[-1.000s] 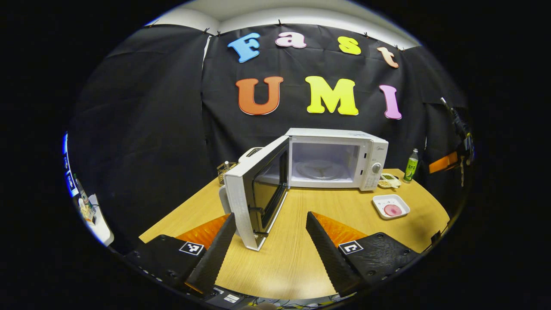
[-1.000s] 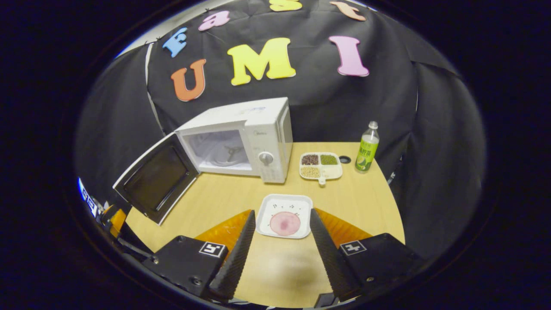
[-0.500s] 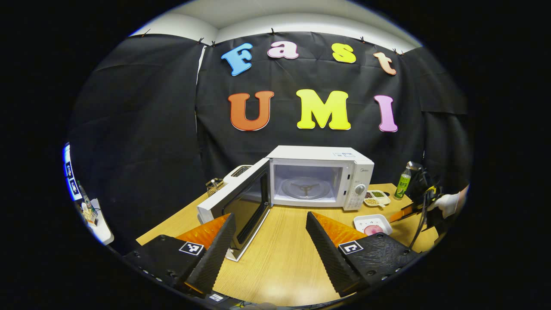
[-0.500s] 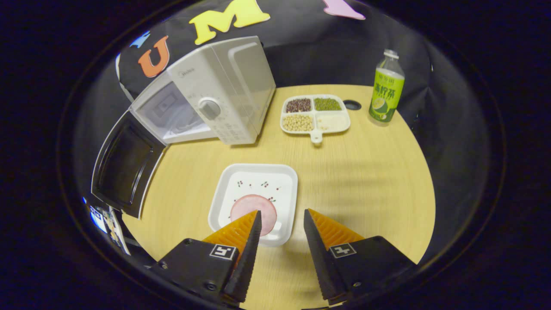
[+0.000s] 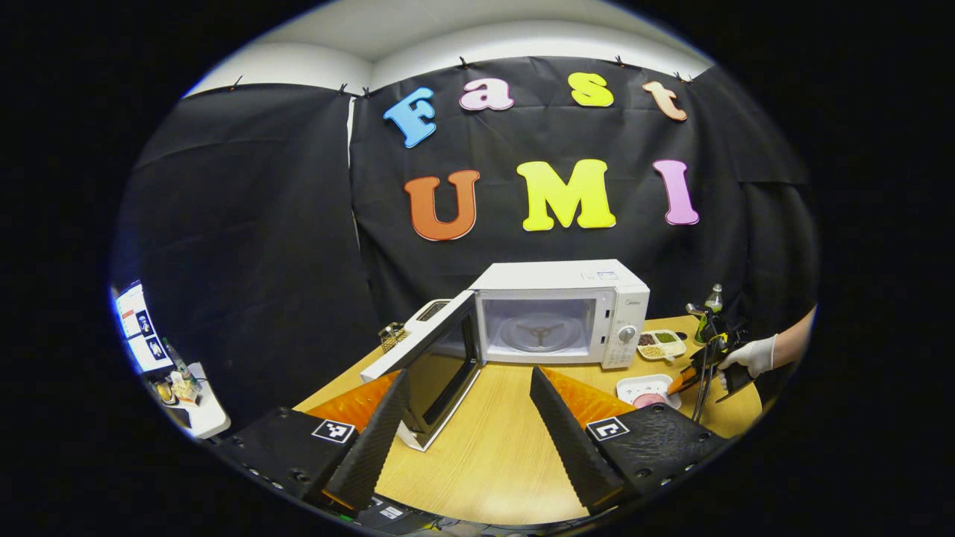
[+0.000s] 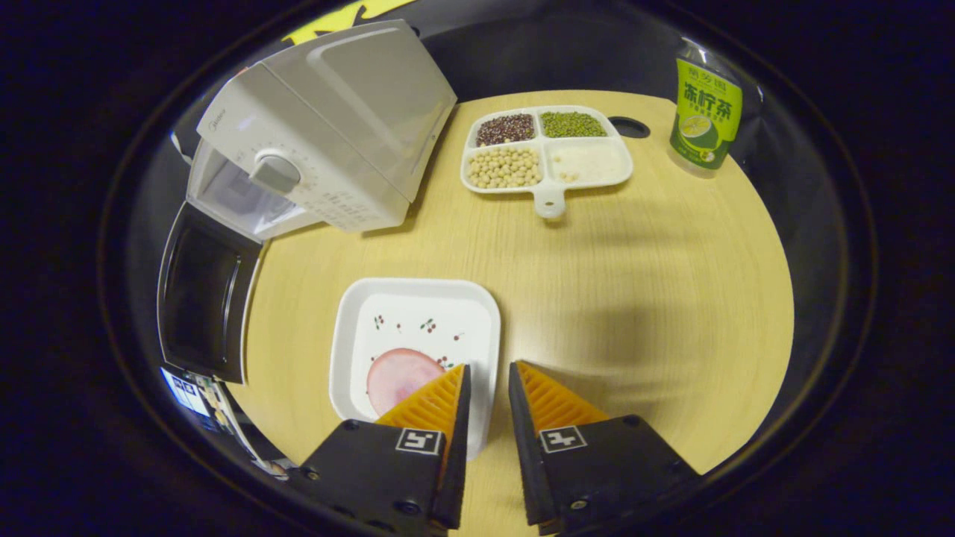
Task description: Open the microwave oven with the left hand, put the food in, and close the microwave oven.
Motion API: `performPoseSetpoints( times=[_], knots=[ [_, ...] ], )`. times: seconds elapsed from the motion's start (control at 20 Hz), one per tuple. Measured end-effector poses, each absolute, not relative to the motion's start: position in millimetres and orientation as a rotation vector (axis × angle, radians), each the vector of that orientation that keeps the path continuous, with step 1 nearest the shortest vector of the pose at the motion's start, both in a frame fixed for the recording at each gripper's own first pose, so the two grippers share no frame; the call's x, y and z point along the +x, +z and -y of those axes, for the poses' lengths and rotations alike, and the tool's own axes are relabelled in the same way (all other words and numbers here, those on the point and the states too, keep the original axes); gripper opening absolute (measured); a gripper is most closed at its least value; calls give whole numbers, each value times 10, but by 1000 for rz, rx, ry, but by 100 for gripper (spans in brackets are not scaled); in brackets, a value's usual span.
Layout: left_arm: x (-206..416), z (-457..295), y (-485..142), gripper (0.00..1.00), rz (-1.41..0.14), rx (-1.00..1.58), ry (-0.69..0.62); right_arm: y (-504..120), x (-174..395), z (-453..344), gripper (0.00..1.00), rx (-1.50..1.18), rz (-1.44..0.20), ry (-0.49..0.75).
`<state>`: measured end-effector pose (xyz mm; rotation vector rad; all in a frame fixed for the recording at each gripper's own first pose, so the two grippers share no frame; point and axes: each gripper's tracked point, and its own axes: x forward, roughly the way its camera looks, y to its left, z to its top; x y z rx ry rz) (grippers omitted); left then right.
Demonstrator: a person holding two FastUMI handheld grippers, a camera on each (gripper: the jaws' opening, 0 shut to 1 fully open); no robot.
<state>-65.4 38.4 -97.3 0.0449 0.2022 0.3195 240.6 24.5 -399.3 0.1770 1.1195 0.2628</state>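
I have dropped my right tool (image 6: pixel 485 388) onto the near right rim of the white plate (image 6: pixel 415 328), and its fingers have narrowed to a slim gap straddling that rim, one finger over the pink slice of food (image 6: pixel 401 377); I cannot tell whether they pinch yet. The plate sits on the desk (image 6: pixel 642 298), in front of the microwave (image 6: pixel 321 127) and a little to the right. My left tool (image 5: pixel 462 418) has backed away from the open door (image 5: pixel 440 365), fingers wide and empty. The oven is ready, so I judge lifting the plate comes next.
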Motion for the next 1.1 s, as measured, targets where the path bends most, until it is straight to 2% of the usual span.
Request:
performPoseSetpoints(
  times=[0.05, 0.1, 0.25, 0.65, 0.7, 0.75, 0.85, 0.9, 1.1],
  knots=[
    [-678, -384, -962, 96, -203, 41, 333, -3987, 2386, -212, 12, 160, -1137, 267],
    [-703, -382, -976, 96, -207, 35, 344, -4000, 2381, -223, 20, 144, -1152, 262],
    [-769, -342, -1046, 96, -229, 20, 367, -3994, 2440, -252, 8, 83, -1169, 276],
    [-640, -214, -1031, 97, -232, -12, 347, -4025, 2470, -241, 4, 36, -1185, 294],
    [-619, -204, -1016, 97, -222, -14, 342, -4009, 2461, -243, 0, 44, -1182, 291],
    [-618, -191, -1001, 97, -215, -16, 334, -4005, 2473, -256, 4, 57, -1175, 294],
    [-633, -210, -991, 96, -215, -9, 322, -3994, 2466, -327, 4, 111, -1148, 321],
    [-641, -240, -986, 97, -214, -2, 314, -3974, 2445, -381, 0, 159, -1134, 329],
    [-659, -450, -989, 97, -229, -5, 275, -3837, 2285, -575, 4, 391, -1056, 346]
  ],
)
